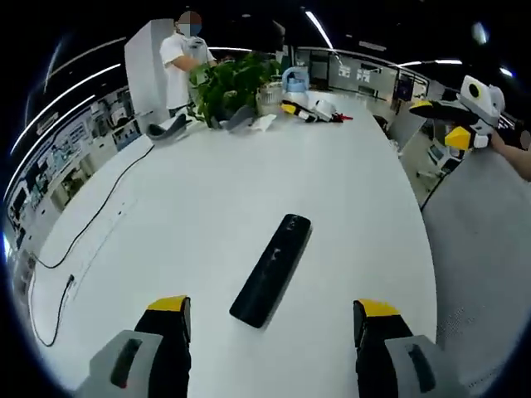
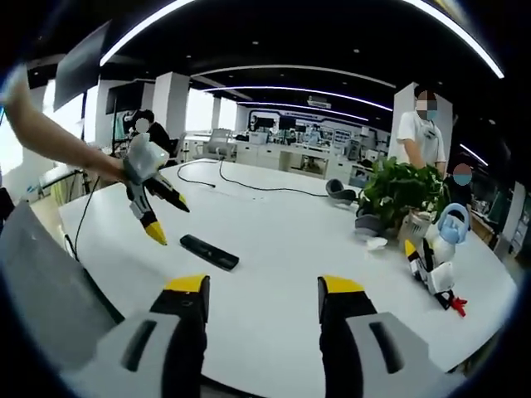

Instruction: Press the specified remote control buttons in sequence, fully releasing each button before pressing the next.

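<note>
A black remote control (image 1: 271,269) lies flat on the white table (image 1: 207,191), diagonal in the left gripper view, with its round button end pointing away from the camera; in the right gripper view the same remote (image 2: 209,252) sits left of centre on the tabletop. Nothing touches it. The left gripper (image 1: 272,322) hangs above the near end of the remote with its yellow-tipped jaws spread wide and nothing between them; from the right gripper view it (image 2: 162,217) shows held in a hand, tips angled down toward the table near the remote. The right gripper (image 2: 264,288) is likewise spread and empty, well apart from the remote. A black cable (image 1: 99,217) trails along the table. At the far end stand a leafy potted plant (image 1: 228,83), what may be a blue-and-white toy figure (image 2: 444,240), and a person in a white shirt (image 1: 178,62).
</note>
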Demonstrator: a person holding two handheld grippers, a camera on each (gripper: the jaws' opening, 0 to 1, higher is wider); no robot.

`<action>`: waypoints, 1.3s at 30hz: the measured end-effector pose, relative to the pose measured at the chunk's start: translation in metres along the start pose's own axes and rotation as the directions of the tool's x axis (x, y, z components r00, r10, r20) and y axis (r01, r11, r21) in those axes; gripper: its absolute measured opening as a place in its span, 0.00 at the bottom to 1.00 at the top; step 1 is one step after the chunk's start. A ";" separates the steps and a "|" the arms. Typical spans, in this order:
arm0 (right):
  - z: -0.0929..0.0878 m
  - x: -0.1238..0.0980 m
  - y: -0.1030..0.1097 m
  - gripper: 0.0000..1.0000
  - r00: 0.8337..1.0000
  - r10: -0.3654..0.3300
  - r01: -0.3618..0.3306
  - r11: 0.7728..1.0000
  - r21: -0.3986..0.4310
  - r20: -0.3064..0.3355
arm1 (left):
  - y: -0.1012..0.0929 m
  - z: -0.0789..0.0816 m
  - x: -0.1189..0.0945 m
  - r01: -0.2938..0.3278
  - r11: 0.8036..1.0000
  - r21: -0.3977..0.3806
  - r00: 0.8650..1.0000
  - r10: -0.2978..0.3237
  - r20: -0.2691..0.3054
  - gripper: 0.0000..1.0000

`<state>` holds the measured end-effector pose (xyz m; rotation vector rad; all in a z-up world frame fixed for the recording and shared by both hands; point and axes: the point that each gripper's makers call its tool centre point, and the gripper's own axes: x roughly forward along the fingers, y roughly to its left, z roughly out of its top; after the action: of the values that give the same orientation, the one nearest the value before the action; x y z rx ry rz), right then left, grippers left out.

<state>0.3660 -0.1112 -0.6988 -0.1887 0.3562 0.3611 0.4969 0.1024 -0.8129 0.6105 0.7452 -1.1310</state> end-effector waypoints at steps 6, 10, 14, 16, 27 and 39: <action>-0.001 0.001 0.002 0.51 1.000 0.014 -0.014 1.000 0.001 -0.005 | -0.003 -0.008 0.019 0.057 0.998 0.031 0.996 -0.054 -0.075 0.81; -0.002 0.001 0.002 0.51 1.000 0.011 -0.011 1.000 0.009 -0.009 | -0.002 -0.009 0.027 0.074 0.996 0.048 0.993 -0.069 -0.099 0.77; -0.003 0.002 0.002 0.49 1.000 0.017 -0.016 1.000 0.015 -0.016 | -0.001 -0.011 0.032 0.085 0.995 0.050 0.990 -0.078 -0.113 0.72; -0.004 0.002 0.004 0.48 1.000 0.022 -0.022 1.000 0.014 -0.021 | -0.001 -0.012 0.035 0.093 0.994 0.053 0.988 -0.086 -0.125 0.69; -0.009 0.002 0.007 0.38 0.998 0.044 -0.042 0.999 0.032 -0.040 | 0.003 -0.013 0.048 0.143 0.990 0.014 0.982 -0.140 -0.128 0.55; -0.008 0.002 0.012 0.28 0.997 0.073 -0.072 0.997 0.031 -0.037 | 0.007 -0.013 0.051 0.110 0.994 0.029 0.988 -0.106 -0.114 0.46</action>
<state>0.3610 -0.1019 -0.7087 -0.1536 0.4065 0.4238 0.5132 0.0853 -0.8607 0.6739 0.8650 -1.2185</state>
